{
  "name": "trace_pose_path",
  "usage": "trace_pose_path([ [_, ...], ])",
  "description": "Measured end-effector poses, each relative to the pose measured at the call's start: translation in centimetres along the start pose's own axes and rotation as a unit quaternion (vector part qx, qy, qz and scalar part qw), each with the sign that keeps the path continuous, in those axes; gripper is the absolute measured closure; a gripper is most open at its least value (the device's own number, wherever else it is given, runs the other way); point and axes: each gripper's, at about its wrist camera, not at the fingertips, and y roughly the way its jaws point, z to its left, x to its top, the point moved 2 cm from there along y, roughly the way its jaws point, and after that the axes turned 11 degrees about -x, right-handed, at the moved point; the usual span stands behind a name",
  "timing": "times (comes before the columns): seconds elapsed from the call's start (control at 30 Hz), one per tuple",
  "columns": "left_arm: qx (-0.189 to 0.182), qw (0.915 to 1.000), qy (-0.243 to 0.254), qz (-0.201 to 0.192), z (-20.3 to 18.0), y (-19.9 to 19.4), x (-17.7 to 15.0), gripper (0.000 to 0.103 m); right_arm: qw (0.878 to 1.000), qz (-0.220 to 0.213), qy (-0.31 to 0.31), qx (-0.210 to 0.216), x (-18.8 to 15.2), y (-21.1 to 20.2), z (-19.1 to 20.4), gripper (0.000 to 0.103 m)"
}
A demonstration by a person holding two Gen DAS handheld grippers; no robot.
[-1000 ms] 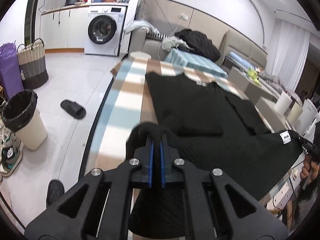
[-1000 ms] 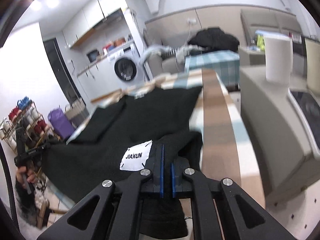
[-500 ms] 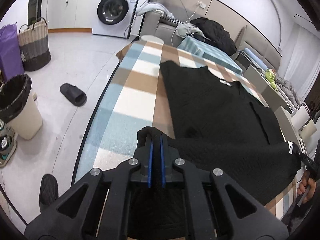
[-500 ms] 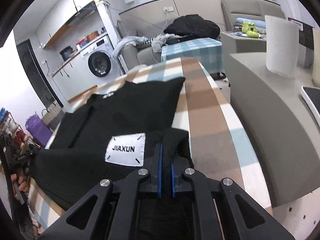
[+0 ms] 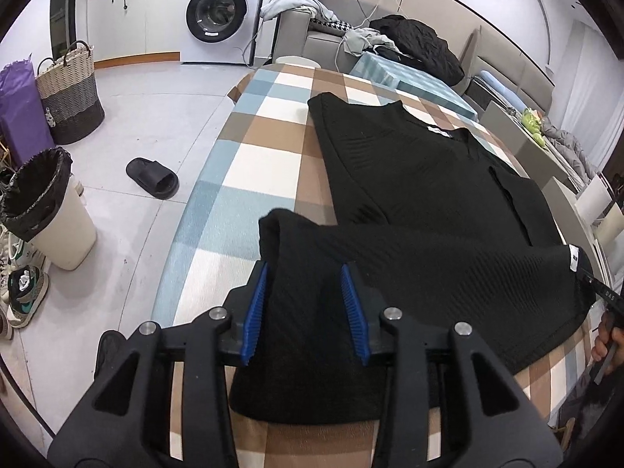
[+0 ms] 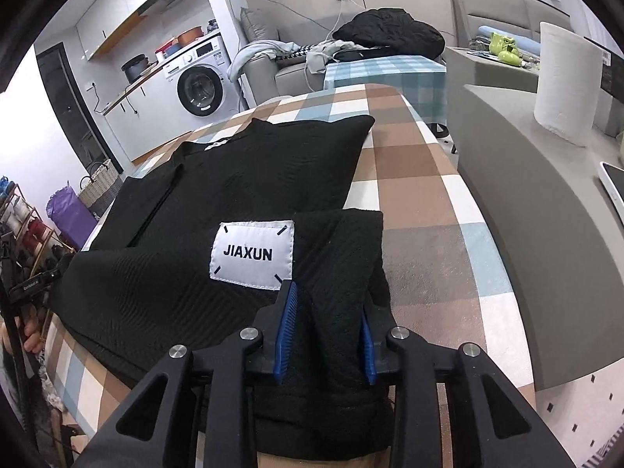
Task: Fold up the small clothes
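A black ribbed garment [image 5: 421, 195] is lying spread across a checked tablecloth [image 5: 257, 163], its collar end pointing toward the far edge of the table and its hem end doubled over toward the near edge, where both tools are working. The left gripper [image 5: 304, 304] is hovering at the fold's left corner with its blue-padded fingers [image 5: 253, 308] standing wide apart, cloth lying loose between them rather than pinched. The right gripper [image 6: 325, 335] is doing the same at the right corner, its fingers [image 6: 286, 331] also spread wide on either side of a bunched ridge of fabric, just beside a white JIAXUN label [image 6: 251, 253] that is facing upward. The fold appears to be laid down and both corners freed, so the step in hand is probably the withdrawal before the next fold. The risk from here is dragging: ribbed knit could be catching on the textured pads as the tools are pulling back, tugging the corners out of line and undoing the crease. The raised ridge at the right corner is also looking unsettled and may be slumping sideways, leaving an uneven edge. The near part of the garment is lying close to the table's near edge, so any backward pull could be sliding it off. A slipper [image 5: 152, 182] and a lined bin [image 5: 46, 210] are standing on the floor to the left.
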Motion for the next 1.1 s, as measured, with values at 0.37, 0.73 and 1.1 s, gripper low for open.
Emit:
trace_pose_path([
  [0.37, 0.001, 1.0, -0.002, 0.009, -0.3, -1.2, -1.3, 0.067, 1.0, 0.006, -0.018, -0.01, -0.1, -0.2, 1.1, 0.064],
  [0.73, 0.01, 0.9998, -0.007, 0.017, -0.4, -0.9, -1.4, 0.065, 0.999, 0.015, -0.031, -0.03, -0.2, 0.1, 1.7, 0.062],
  [1.1, 0.084, 0.996, 0.008, 0.03, -2.1, -0.7, -1.3, 0.056, 0.999, 0.017, -0.033, -0.015, -0.4, -0.2, 1.5, 0.062],
])
